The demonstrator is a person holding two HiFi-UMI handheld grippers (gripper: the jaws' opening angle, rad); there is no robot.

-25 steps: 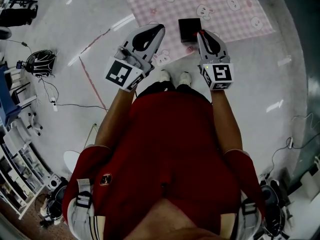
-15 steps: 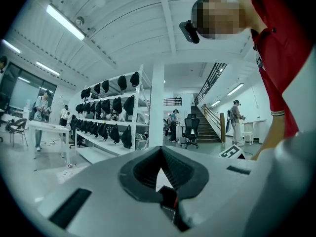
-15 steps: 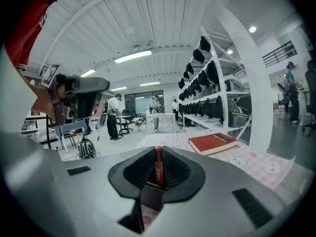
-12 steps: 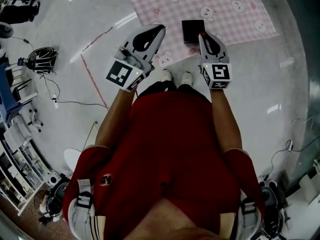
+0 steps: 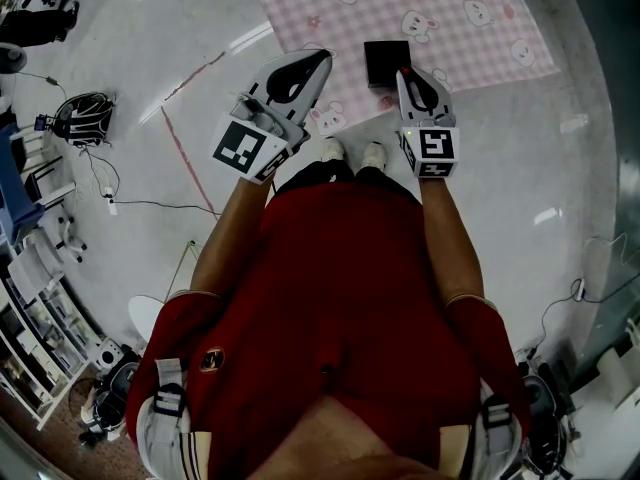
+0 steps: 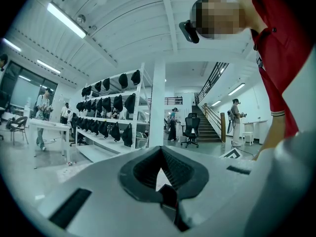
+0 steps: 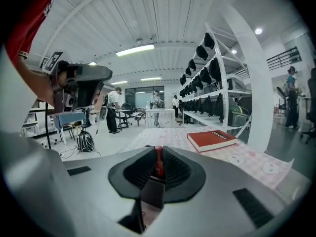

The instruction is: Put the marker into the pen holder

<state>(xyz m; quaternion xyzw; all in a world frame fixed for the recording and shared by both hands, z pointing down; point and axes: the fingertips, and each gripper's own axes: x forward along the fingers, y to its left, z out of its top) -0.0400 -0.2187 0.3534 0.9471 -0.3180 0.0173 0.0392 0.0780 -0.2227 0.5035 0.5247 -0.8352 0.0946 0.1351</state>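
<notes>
Red marker sits pinched between the narrowly parted jaws of the right gripper, its tip just beside the black pen holder on the pink checked mat. Left of the pen holder, the left gripper hangs closed on nothing.

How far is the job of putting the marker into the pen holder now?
Done: the red marker is gripped in the right gripper. In hand: that gripper is held close to the black pen holder on the pink mat. Left: lower the marker into the holder and release it.
</notes>
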